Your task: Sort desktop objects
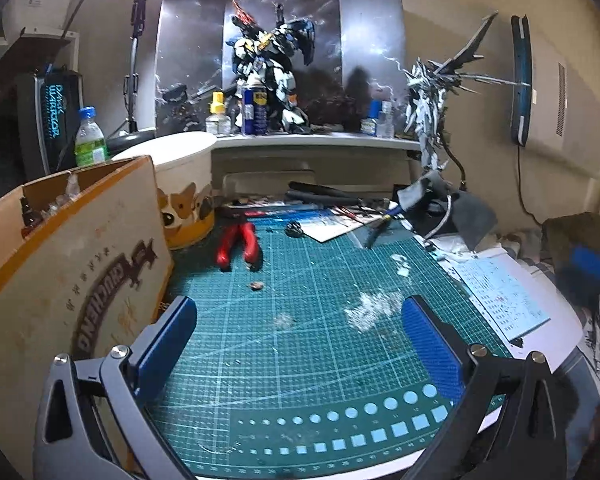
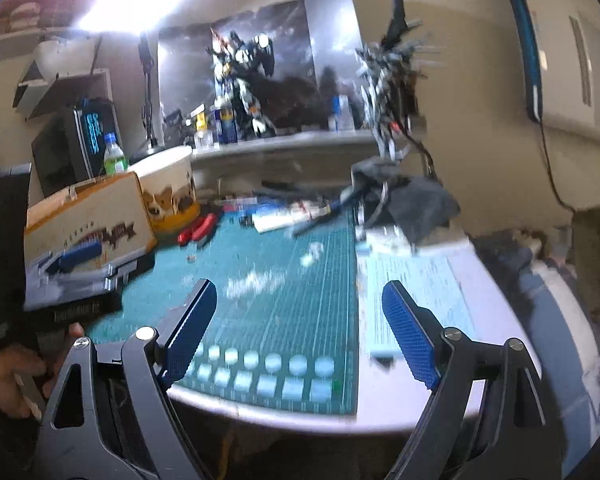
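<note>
Green cutting mat (image 1: pixel 300 300), red pliers (image 1: pixel 240 246), cardboard box (image 1: pixel 72 272), shelf models (image 1: pixel 268 76)

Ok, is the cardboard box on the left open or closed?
Open. In the left wrist view the cardboard box has no lid across its top, and small items show inside, over its rim.

Desk (image 1: pixel 556 354): cutting mat (image 1: pixel 300 320), perhaps decal sheet (image 1: pixel 504 300).

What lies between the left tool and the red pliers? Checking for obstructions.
Only green cutting mat with small scraps lies between left tool and red pliers; left wrist view.
</note>
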Demonstrator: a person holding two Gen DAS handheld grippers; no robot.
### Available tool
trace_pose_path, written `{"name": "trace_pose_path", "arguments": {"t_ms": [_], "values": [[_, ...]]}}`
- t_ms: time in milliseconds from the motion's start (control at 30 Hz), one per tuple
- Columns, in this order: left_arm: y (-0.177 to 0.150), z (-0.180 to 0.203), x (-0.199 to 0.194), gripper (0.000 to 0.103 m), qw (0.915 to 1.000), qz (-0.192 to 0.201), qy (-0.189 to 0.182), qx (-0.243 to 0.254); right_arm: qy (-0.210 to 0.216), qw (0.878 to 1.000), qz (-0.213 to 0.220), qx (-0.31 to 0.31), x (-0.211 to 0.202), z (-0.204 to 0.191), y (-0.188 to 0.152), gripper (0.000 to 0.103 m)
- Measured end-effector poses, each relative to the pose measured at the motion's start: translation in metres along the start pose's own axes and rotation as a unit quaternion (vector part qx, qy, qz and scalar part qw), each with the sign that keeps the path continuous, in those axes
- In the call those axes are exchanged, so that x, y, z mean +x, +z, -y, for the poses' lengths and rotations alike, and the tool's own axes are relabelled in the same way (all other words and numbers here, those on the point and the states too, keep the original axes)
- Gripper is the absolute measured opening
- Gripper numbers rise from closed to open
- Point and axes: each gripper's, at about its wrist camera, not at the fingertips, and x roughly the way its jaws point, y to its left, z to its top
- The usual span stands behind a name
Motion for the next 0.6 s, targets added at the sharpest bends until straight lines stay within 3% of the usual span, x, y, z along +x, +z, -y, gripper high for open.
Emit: {"name": "trace_pose_path", "arguments": {"t_ms": [167,367,533,600], "values": [[0.011,-0.008,-0.008,0.103,0.9997,0.020,0.014,-0.004,-0.003,0.997,0.049,-0.052,0.025,0.000,0.052,0.083],[0.024,-0.012,-0.012,0.103,0.9991,0.034,0.023,-0.006,-0.002,0.991,0.109,-0.081,0.087,0.012,0.128,0.080],[0.034,-0.015,-0.004,0.103,0.9986,0.037,0.036,-0.009,-0.031,0.985,0.129,-0.113,0.168,0.009,0.170,0.070],[0.037,-0.016,0.000,0.103,0.9985,0.034,0.041,-0.009,-0.038,0.985,0.124,-0.110,0.202,0.012,0.182,0.059]]}}
